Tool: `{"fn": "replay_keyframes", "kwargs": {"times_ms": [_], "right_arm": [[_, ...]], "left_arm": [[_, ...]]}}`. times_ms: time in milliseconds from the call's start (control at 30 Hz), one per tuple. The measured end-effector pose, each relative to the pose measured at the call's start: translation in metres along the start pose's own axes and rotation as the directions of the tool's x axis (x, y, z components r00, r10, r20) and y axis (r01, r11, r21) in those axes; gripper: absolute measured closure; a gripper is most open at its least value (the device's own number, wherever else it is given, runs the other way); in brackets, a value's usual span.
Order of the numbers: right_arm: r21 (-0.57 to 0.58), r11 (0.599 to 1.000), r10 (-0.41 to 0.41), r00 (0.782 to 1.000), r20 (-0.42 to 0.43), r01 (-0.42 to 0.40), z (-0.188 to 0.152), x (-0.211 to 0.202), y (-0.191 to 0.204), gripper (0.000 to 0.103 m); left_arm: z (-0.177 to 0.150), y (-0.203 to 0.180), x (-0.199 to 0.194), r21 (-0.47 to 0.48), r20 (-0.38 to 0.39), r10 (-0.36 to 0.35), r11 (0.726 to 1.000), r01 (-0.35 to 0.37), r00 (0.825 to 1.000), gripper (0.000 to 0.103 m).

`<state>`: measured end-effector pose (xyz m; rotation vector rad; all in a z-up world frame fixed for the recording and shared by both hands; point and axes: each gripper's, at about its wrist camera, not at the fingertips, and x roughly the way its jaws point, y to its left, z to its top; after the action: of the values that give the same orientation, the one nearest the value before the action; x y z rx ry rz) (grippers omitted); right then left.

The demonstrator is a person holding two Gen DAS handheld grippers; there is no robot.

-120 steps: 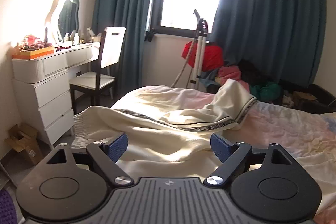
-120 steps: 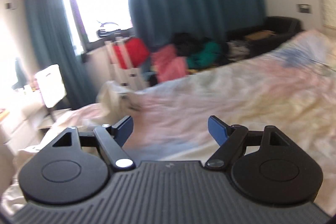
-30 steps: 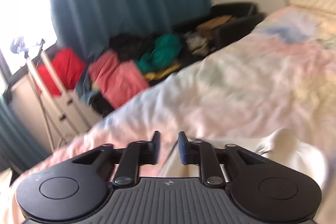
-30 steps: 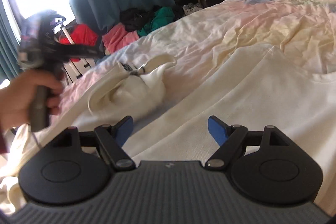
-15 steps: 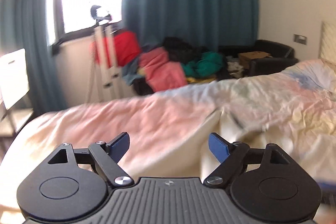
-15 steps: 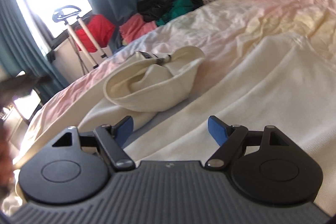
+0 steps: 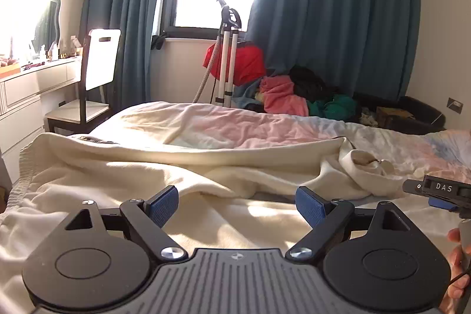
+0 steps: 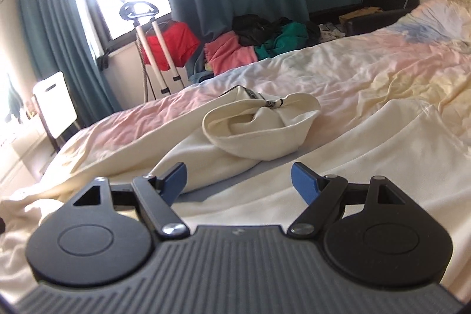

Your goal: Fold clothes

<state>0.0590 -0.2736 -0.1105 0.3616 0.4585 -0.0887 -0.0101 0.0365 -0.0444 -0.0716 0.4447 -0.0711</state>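
Cream knit sweater (image 7: 123, 167) spread rumpled across pastel-sheeted bed (image 7: 235, 125), sleeve bunched in loose heap (image 8: 259, 131) toward far side. Left claw (image 7: 237, 203) hovering over garment, jaws wide apart, empty. Right claw (image 8: 238, 181) likewise parted, holding nothing, low above cream fabric near bunched sleeve.
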Motion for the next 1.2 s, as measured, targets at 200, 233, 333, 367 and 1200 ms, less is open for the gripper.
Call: {"fn": "replay_keyframes", "kwargs": {"times_ms": [200, 233, 333, 367, 1200], "right_arm": [[-0.023, 1.000, 0.022, 1.000, -0.020, -0.022, -0.010, -0.016, 0.012, 0.023], [-0.026, 0.999, 0.025, 0.999, -0.023, -0.025, -0.011, -0.018, 0.013, 0.023], [-0.022, 0.999, 0.030, 0.999, -0.019, -0.030, -0.014, -0.022, 0.017, 0.023], [-0.005, 0.999, 0.038, 0.999, -0.023, -0.038, -0.013, -0.022, 0.016, 0.023], [0.121, 0.991, -0.041, 0.990, -0.136, 0.057, 0.031, 0.183, -0.036, 0.040]], "left_arm": [[-0.004, 0.010, -0.007, -0.037, -0.010, 0.000, 0.999, -0.001, 1.000, 0.007], [-0.005, 0.010, -0.006, -0.039, -0.013, 0.003, 0.999, -0.003, 1.000, 0.006], [-0.008, 0.008, -0.003, -0.037, -0.024, 0.002, 0.999, -0.003, 1.000, 0.003], [-0.009, 0.007, -0.001, -0.034, -0.027, 0.001, 0.999, -0.002, 1.000, 0.003], [-0.026, 0.015, 0.095, -0.179, -0.092, -0.024, 0.984, 0.007, 0.996, 0.001]]}}
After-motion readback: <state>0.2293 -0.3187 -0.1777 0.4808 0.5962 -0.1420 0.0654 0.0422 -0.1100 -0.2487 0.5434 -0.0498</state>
